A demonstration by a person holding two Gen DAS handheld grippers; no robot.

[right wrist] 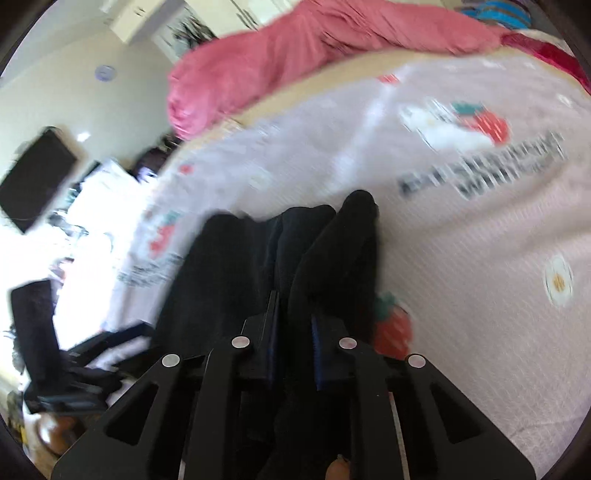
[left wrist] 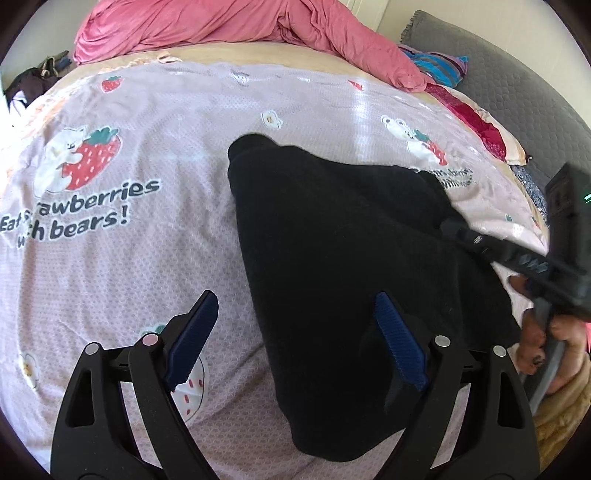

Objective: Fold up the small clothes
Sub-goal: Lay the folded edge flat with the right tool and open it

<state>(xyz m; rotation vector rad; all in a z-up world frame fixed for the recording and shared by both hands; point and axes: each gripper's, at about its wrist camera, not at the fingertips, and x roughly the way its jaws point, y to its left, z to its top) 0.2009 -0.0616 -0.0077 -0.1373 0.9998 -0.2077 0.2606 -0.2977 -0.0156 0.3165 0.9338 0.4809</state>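
A black garment (left wrist: 332,236) lies spread on the pale pink bed sheet (left wrist: 147,240), which is printed with strawberries and bears. My left gripper (left wrist: 295,325) hovers open just above the garment's near left edge, one blue pad over the sheet and the other over the black cloth. From the right, my right gripper (left wrist: 452,227) reaches the garment's right edge, held by a hand (left wrist: 535,347). In the blurred right wrist view, that right gripper (right wrist: 294,321) is shut on a raised fold of the black garment (right wrist: 325,240).
A crumpled pink duvet (left wrist: 221,26) lies along the far side of the bed. A grey quilted pillow (left wrist: 517,81), a striped cloth (left wrist: 439,66) and a red patterned pillow (left wrist: 484,125) lie at the far right. A dark screen (right wrist: 33,177) hangs on the wall beyond the bed.
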